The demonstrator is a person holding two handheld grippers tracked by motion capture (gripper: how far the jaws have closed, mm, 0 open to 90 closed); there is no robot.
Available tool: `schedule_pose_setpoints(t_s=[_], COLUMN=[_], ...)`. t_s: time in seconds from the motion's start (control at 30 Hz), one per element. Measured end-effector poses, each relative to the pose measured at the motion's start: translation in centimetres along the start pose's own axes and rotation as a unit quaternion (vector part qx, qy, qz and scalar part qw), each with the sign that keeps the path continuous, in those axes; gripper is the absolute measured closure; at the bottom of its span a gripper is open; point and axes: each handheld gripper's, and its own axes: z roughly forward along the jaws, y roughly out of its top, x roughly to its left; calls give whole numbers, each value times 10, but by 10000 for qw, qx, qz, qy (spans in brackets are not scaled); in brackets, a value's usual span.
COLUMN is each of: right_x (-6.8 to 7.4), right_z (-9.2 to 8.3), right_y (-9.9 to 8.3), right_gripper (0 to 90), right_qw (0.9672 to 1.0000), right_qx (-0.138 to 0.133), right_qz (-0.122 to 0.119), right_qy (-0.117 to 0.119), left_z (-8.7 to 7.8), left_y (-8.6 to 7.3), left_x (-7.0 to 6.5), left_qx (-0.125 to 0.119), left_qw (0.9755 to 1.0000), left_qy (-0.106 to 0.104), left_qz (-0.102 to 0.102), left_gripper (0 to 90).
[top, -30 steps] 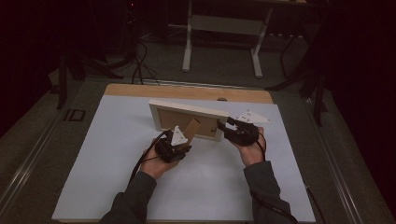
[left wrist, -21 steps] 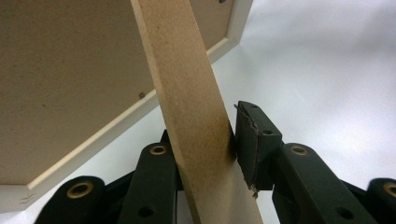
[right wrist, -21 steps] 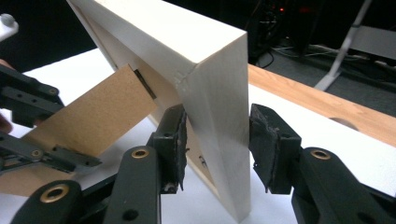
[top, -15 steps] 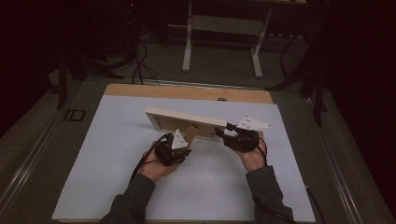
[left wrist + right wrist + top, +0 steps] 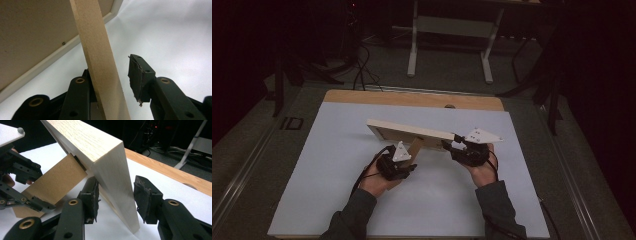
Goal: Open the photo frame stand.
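A light wooden picture frame stands tilted on the white table top, its brown back stand towards the person. My left gripper is at the stand. The stand runs between its jaws against the left one, and the right pad stands apart from it; these jaws have just been opening. My right gripper is at the frame's right end. The frame's end sits between its pads with a gap at the right pad; these jaws have also just been opening.
A wooden strip edges the table's far side. Beyond it, a white table stand and cables sit on the dark floor. The white top extends bare to left and right of the frame.
The frame has tipped over further, so less of its back shows from above. Both hands have shifted slightly towards the person's side with it.
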Motion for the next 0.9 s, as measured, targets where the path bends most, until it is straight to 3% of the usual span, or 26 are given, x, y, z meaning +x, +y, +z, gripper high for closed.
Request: schedule_pose_setpoints(t_s=[0.13,0.27,0.4,0.9], right_x=[0,0,-1,-4], right_z=[0,0,-1,-3], right_y=[0,-1,-2,-14], right_gripper=[549,545,539,522], right_qw=[10000,10000,10000,9998], right_qx=[1,-12,6,173], right_qz=[19,21,67,108], right_qy=[-14,-20,-1,-26], left_z=[-3,-9,-17,-41], left_y=[0,-2,-5,-11], left_x=[2,7,13,27], left_qx=[-62,-193,-427,-876], left_qw=[10000,9996,9974,9916], left_qy=[-10,-86,-289,-337], left_qz=[-26,-181,-496,-894], left_gripper=[591,550,536,545])
